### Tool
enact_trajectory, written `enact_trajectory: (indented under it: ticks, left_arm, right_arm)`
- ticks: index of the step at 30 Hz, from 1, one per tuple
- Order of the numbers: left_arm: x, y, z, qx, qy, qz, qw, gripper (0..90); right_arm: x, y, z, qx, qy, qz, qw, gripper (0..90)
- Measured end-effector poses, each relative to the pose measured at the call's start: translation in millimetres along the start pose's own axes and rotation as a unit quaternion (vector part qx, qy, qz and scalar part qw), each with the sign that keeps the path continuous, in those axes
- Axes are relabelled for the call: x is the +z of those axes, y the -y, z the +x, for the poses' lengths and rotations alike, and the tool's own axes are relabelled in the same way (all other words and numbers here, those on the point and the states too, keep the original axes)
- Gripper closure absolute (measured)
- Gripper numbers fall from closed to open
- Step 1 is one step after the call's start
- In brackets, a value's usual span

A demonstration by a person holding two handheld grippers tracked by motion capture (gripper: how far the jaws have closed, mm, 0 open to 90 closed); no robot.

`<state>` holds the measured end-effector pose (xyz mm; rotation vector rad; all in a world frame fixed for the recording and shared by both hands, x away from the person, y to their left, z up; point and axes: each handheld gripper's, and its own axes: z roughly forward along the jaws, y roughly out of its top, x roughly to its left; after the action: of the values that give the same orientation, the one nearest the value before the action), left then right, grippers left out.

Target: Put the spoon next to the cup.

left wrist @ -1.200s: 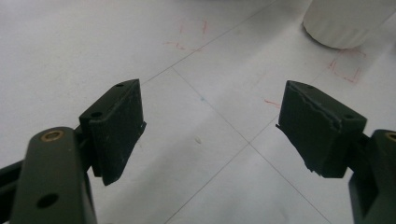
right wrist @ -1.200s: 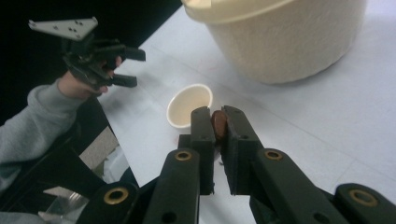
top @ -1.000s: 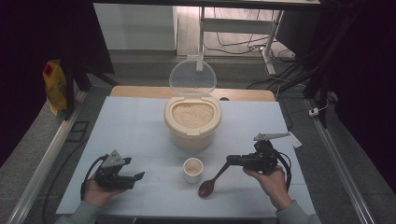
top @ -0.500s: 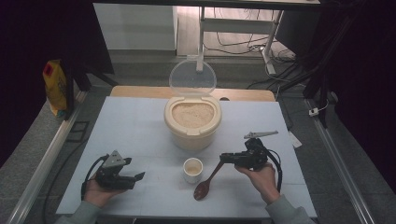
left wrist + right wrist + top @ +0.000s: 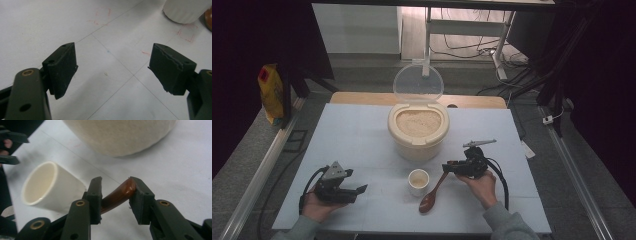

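Observation:
A brown wooden spoon (image 5: 428,202) lies on the white table, bowl toward the front, handle (image 5: 117,195) slanting up between the jaws of my right gripper (image 5: 446,167) (image 5: 116,187). Those jaws have just been opening; the handle tip rests against one pad and a gap shows at the other. A small cream cup (image 5: 418,179) (image 5: 47,187) stands just left of the spoon. Behind it sits the cream rice container (image 5: 418,132), full of grains, its clear lid (image 5: 418,85) raised. My left gripper (image 5: 359,190) (image 5: 113,65) rests at the front left, open and holding nothing.
A yellow bag (image 5: 271,92) stands off the table's left edge. A wooden board (image 5: 362,97) runs along the far edge behind the container. Red pen marks (image 5: 102,15) and thin lines cross the table surface. Metal rails flank both sides.
My right hand has come down and to the left with the spoon, whose bowl now lies on the table. Its jaws have parted from the handle. The left hand has kept still.

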<state>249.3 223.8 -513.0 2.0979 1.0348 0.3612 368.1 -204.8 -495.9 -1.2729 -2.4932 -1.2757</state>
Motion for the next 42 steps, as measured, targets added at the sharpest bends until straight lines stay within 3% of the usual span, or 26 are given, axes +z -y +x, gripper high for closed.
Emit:
enact_trajectory:
  ticks: [6, 13, 17, 22, 27, 35, 42]
  left_arm:
    - [-0.1, 0.9, 0.2, 0.001, -0.001, 0.002, 1.0000, 21.8]
    - [-0.1, 1.2, -0.2, 0.001, -0.001, 0.003, 1.0000, 21.8]
    - [0.3, 1.3, -0.1, 0.001, -0.001, 0.003, 1.0000, 21.8]
    - [-0.6, 1.7, 0.3, 0.000, -0.003, 0.001, 1.0000, 21.8]
    - [-0.8, 1.9, 0.6, -0.001, -0.003, 0.000, 1.0000, 21.9]
    - [-1.6, 1.4, -0.2, 0.001, -0.004, -0.004, 1.0000, 21.8]
    - [-2.1, 0.8, -1.3, 0.000, -0.005, -0.008, 1.0000, 21.8]
  right_arm:
    - [12.9, 3.2, 3.1, -0.030, 0.045, 0.016, 0.9984, 53.5]
    - [19.1, 7.9, 3.6, -0.052, 0.087, 0.017, 0.9947, 46.1]
    - [17.7, 9.7, 1.7, -0.056, 0.099, 0.006, 0.9935, 42.1]
    - [5.3, 10.1, -1.2, -0.054, 0.117, -0.028, 0.9913, 37.8]
    - [-15.1, 16.4, -0.7, -0.077, 0.107, -0.054, 0.9898, 38.0]
    - [-52.6, 44.3, -6.2, -0.104, 0.093, -0.086, 0.9865, 38.9]
    - [-74.6, 61.0, -11.8, -0.124, 0.093, -0.089, 0.9839, 39.0]
